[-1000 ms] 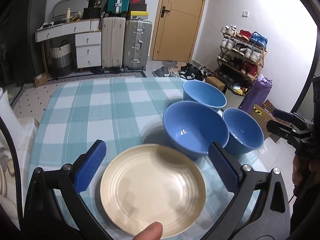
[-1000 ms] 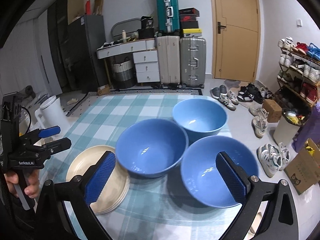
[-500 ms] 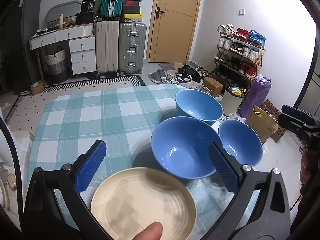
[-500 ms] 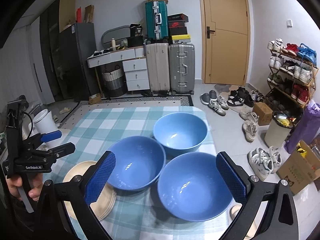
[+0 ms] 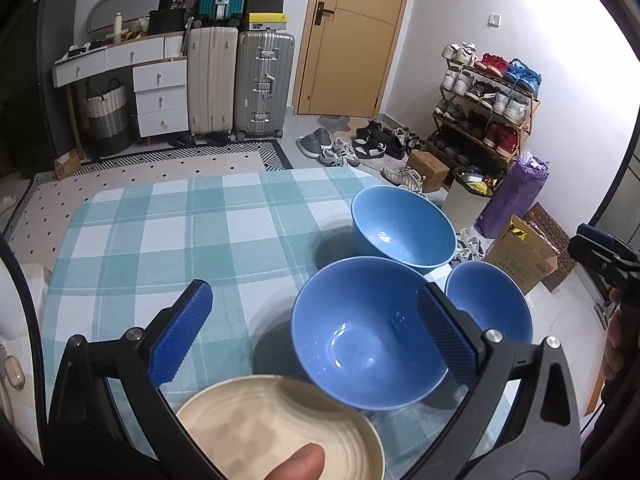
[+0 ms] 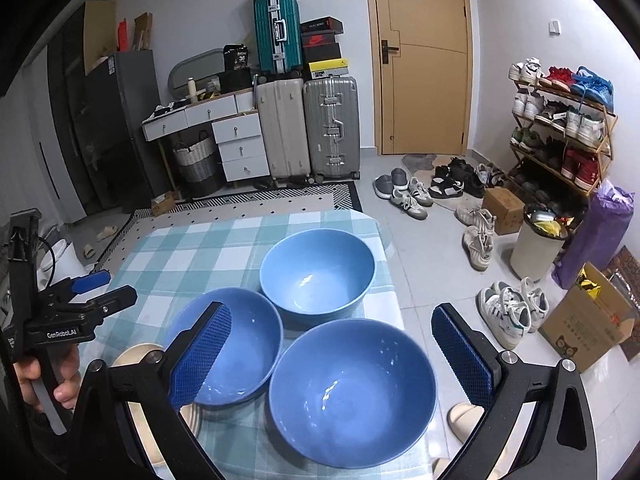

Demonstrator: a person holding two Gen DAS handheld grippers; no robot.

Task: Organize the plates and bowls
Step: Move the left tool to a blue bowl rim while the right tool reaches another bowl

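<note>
Three blue bowls stand close together at the right end of the checked table (image 5: pixel 168 240): a far bowl (image 5: pixel 404 228) (image 6: pixel 318 276), a middle bowl (image 5: pixel 366 332) (image 6: pixel 236 344) and a near-right bowl (image 5: pixel 496 308) (image 6: pixel 352 392). A stack of cream plates (image 5: pixel 280 428) (image 6: pixel 138 354) lies left of the middle bowl. My left gripper (image 5: pixel 316 332) is open and empty, above the plates and the middle bowl. My right gripper (image 6: pixel 332 352) is open and empty, above the near-right bowl.
The bowls sit near the table's right edge. The left gripper also shows in the right wrist view (image 6: pixel 96 300). On the floor beyond are a patterned rug (image 5: pixel 160 164), suitcases (image 5: pixel 264 84), scattered shoes (image 6: pixel 420 192), a shoe rack (image 6: pixel 560 132) and cardboard boxes (image 6: pixel 588 320).
Both grippers have pulled back and risen, so the table looks farther off. The plates have slid toward the bottom of the left wrist view. Bowls and plates have not moved.
</note>
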